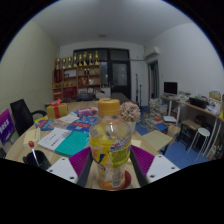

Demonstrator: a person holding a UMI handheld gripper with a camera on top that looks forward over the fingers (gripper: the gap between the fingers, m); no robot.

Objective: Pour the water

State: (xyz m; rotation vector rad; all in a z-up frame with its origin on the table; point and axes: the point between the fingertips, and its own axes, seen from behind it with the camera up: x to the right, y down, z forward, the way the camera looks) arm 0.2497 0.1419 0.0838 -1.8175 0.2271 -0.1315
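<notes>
Gripper [111, 165] clamped tight on a clear bottle [110, 150] with an orange cap [109, 106], held upright over a cluttered table [62, 140].

No legible text, even on the bottle [111, 145] (label blurred).

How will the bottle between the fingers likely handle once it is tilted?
The bottle is clear plastic and seems to hold liquid, so it is probably fairly heavy and its weight may shift. Its smooth wall could slip against the hand-held gripper pads. Its orange cap looks on.
</notes>
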